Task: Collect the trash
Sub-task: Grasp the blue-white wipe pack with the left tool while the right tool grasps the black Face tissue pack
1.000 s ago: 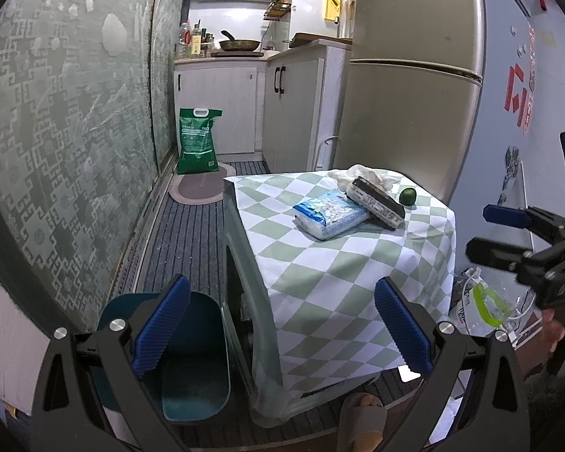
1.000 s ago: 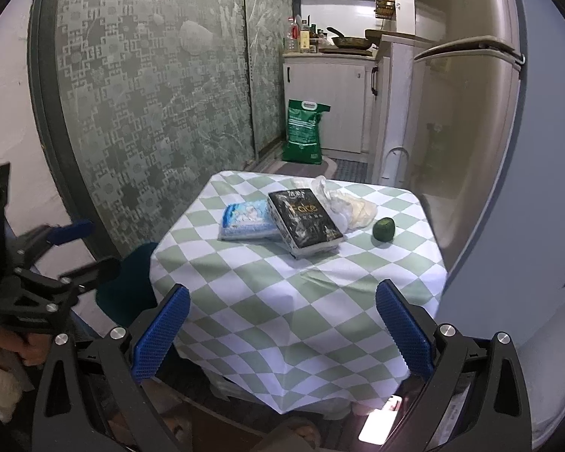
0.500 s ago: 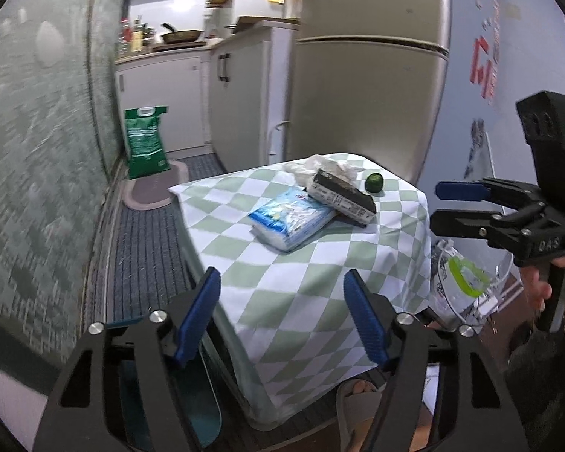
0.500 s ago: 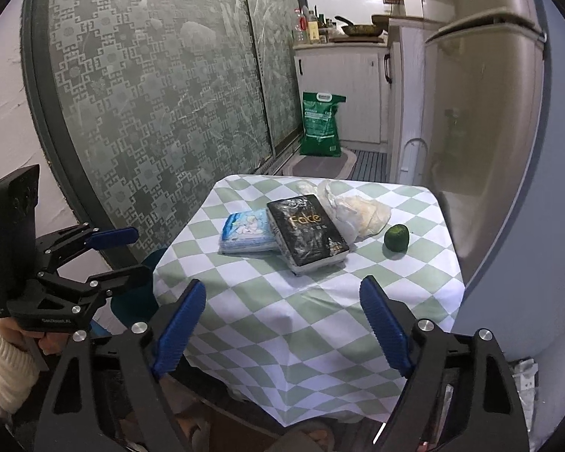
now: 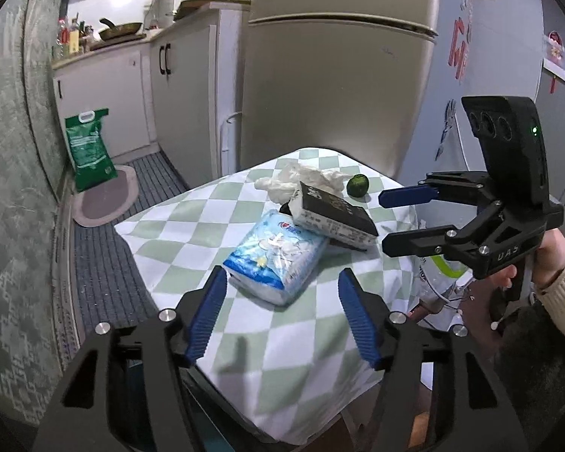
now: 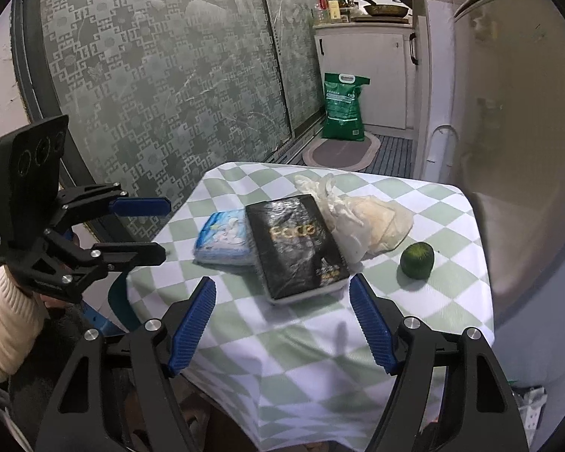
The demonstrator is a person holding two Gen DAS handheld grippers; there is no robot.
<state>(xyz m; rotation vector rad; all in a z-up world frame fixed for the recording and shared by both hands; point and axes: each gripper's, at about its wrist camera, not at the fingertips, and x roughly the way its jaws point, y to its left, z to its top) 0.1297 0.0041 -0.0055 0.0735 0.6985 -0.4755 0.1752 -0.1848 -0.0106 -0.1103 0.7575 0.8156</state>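
Observation:
A small table with a green-and-white checked cloth (image 5: 192, 226) (image 6: 452, 301) holds a blue tissue pack (image 5: 278, 254) (image 6: 224, 239), a black "Face" pack (image 5: 335, 213) (image 6: 295, 243) leaning on it, a crumpled white plastic bag (image 5: 301, 180) (image 6: 369, 222) and a green lime (image 5: 358, 185) (image 6: 417, 260). My left gripper (image 5: 282, 297) (image 6: 164, 228) is open and empty, just short of the blue pack. My right gripper (image 6: 282, 295) (image 5: 384, 220) is open and empty, just short of the black pack.
A teal bin (image 6: 118, 307) stands on the floor left of the table, mostly hidden. A fridge (image 5: 339, 86) is behind the table. A green sack (image 5: 88, 148) and oval mat (image 5: 105, 199) lie on the kitchen floor. A patterned glass door (image 6: 169, 75) runs along the left.
Both grippers have moved forward toward the table and stand over its near edge. Both sets of jaws have narrowed somewhat but stay open.

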